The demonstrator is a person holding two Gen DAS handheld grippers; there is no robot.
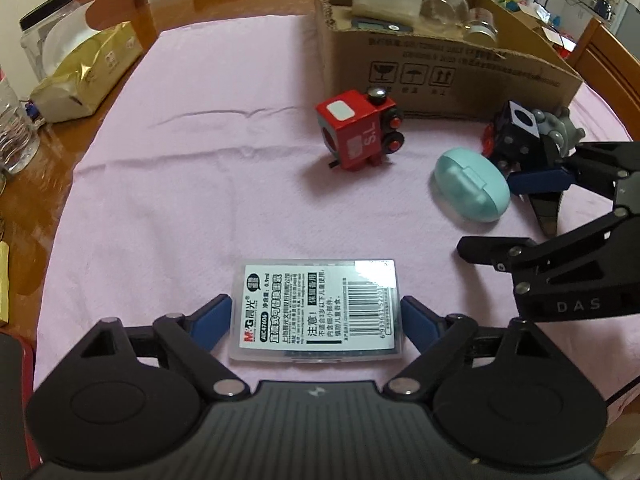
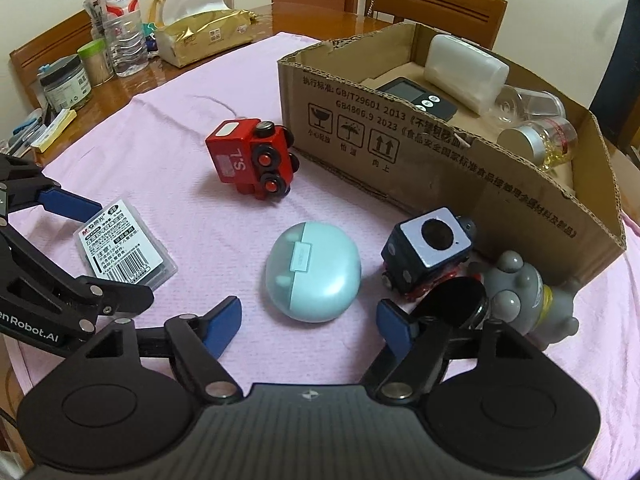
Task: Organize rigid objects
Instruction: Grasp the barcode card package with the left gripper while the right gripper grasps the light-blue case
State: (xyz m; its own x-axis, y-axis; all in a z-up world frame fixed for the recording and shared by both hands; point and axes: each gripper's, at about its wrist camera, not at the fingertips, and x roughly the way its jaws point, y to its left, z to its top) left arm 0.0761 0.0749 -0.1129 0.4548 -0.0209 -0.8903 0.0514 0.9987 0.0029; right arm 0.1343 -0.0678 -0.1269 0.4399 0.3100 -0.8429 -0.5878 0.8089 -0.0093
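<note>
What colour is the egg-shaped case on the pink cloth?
Light teal. The egg-shaped case shows best in the right wrist view.

Flat clear plastic case with white barcode label, lying label-up on the pink cloth. Red toy train tipped on its side, black wheels with red hubs facing out, just in front of the cardboard box. Mint-green oval case, lid closed, sits near the middle of the cloth. Dark toy block with wheels tilted, grey face with a round hole up, close to the box wall. Grey rubbery figure lies on its side just beside it. In the box: white container, dark gadget with buttons, clear jars.
</note>
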